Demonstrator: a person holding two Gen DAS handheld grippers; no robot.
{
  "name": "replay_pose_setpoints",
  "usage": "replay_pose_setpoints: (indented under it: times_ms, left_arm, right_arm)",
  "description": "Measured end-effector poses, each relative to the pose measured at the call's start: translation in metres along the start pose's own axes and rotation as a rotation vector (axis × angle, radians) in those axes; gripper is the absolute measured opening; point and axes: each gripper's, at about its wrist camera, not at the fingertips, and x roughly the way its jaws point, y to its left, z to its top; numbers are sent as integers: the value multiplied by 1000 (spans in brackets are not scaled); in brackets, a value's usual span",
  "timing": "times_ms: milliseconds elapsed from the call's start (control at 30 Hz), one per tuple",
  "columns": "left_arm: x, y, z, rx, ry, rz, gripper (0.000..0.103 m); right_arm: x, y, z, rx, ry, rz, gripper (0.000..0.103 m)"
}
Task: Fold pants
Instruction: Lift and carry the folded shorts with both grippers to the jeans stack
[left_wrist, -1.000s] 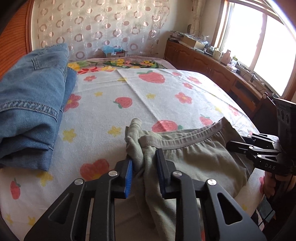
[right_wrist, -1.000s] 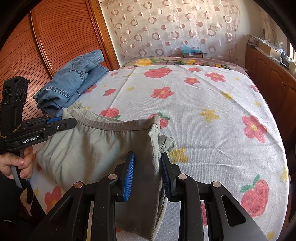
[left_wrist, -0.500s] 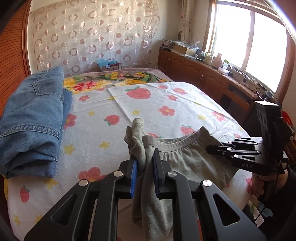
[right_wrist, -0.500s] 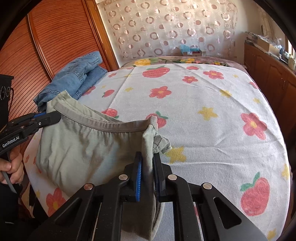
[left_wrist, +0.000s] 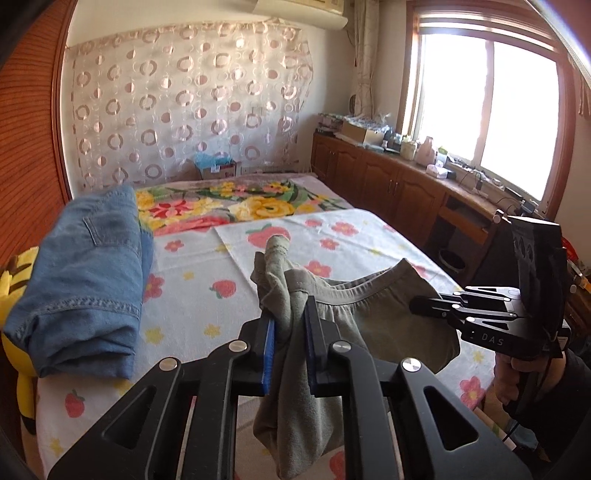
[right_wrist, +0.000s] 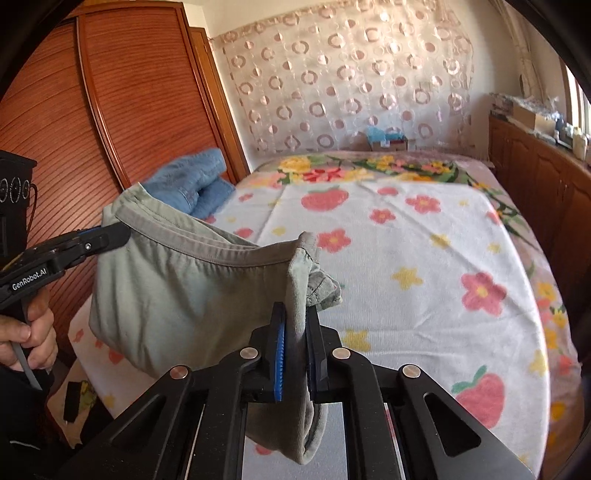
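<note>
The grey-green pants (left_wrist: 373, 314) hang in the air above the near edge of the bed (left_wrist: 207, 266), stretched by the waistband between my two grippers. My left gripper (left_wrist: 290, 321) is shut on the left end of the waistband, with cloth bunched above and hanging below the pads. It also shows in the right wrist view (right_wrist: 110, 236). My right gripper (right_wrist: 295, 332) is shut on the right end of the pants (right_wrist: 184, 288). It also shows in the left wrist view (left_wrist: 424, 306).
Folded blue jeans (left_wrist: 85, 273) lie on the bed's left side, also in the right wrist view (right_wrist: 195, 184). A flowered towel (right_wrist: 406, 251) covers the bed. A wooden wardrobe (right_wrist: 110, 129) stands left, low cabinets (left_wrist: 399, 192) right under the window.
Both grippers have closed fully on the waistband ends and risen, lifting the pants off the bed. The views tilt up to show more of the room.
</note>
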Motion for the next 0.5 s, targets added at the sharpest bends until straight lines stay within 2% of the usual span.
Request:
replay_pose_setpoints:
  times_ms: [267, 500]
  left_arm:
    - [-28, -8, 31, 31, -97, 0, 15]
    - [-50, -12, 57, 61, -168, 7, 15]
  right_arm:
    - [-61, 14, 22, -72, -142, -15, 9]
    - [-93, 24, 37, -118, -205, -38, 9]
